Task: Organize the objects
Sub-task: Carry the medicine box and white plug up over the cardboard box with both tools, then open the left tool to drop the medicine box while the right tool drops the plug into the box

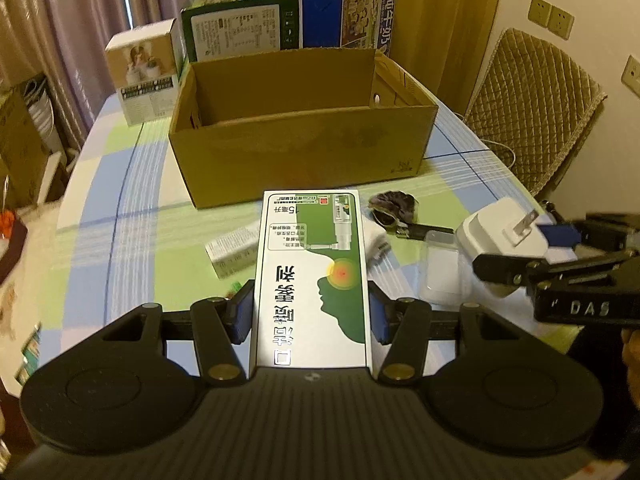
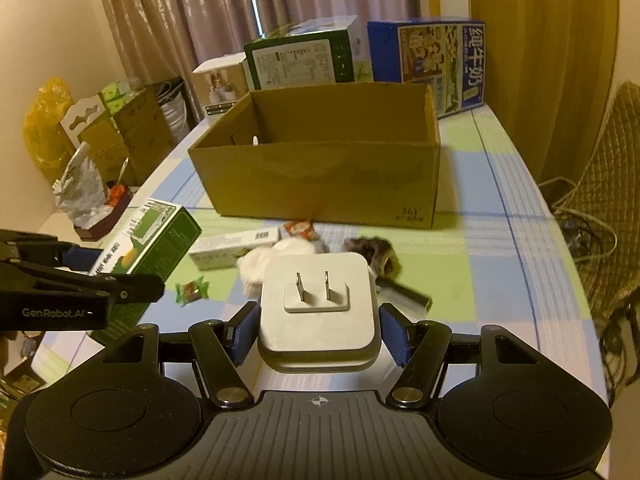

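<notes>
My left gripper (image 1: 311,312) is shut on a green and white medicine box (image 1: 312,276), held above the checked tablecloth and pointing at the open cardboard box (image 1: 304,156). The same medicine box (image 2: 144,248) and left gripper (image 2: 120,276) appear at the left of the right wrist view. My right gripper (image 2: 319,332) is shut on a white plug adapter (image 2: 318,308), prongs facing forward; it shows as the plug adapter (image 1: 500,236) at the right of the left wrist view. The cardboard box (image 2: 320,176) stands ahead, open at the top.
On the tablecloth lie a small white carton (image 2: 234,246), wrapped candies (image 2: 192,289), a white fluffy item (image 2: 272,256), a dark furry item (image 2: 370,250) and a clear plastic case (image 1: 442,276). Cartons (image 1: 240,24) stand behind the box. A quilted chair (image 1: 532,112) is right.
</notes>
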The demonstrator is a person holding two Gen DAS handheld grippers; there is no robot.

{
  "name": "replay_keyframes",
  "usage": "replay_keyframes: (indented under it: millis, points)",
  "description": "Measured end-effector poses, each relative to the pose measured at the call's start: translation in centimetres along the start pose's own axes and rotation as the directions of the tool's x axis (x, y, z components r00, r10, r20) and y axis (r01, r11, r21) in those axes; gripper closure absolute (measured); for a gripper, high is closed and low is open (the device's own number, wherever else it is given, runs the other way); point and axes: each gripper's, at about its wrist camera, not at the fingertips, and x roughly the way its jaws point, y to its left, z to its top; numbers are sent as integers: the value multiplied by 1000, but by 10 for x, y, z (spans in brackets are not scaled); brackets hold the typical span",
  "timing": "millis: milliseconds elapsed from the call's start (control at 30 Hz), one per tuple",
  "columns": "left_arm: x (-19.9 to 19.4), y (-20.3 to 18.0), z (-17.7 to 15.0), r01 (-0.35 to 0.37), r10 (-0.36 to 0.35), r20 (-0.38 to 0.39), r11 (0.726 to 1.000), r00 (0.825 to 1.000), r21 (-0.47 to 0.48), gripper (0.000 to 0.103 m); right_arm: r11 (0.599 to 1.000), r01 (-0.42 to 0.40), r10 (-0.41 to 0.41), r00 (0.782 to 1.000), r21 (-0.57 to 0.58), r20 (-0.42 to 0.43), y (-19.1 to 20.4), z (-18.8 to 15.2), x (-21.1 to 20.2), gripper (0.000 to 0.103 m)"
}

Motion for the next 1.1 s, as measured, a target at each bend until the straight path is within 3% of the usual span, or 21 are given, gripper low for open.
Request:
replay_keyframes:
  millis: [400,667,867,1100]
  points:
    - [20,27,86,-17,15,46,999,999,48,53,1000,-9,10,998,-11,70,-23,93,22,41]
    - [66,46,164,-53,50,49,997,998,62,53,999,8,-5,996,-36,87,-39,175,79,41]
    - [113,63,197,-39,39,18,999,999,20,53,1000,-3,3,1000,16,13,-58,197,138,41]
    - [160,75,206,-11,11,-25,1000,1000,-17,53,997,2,2,998,73,-57,-76,199,185,41]
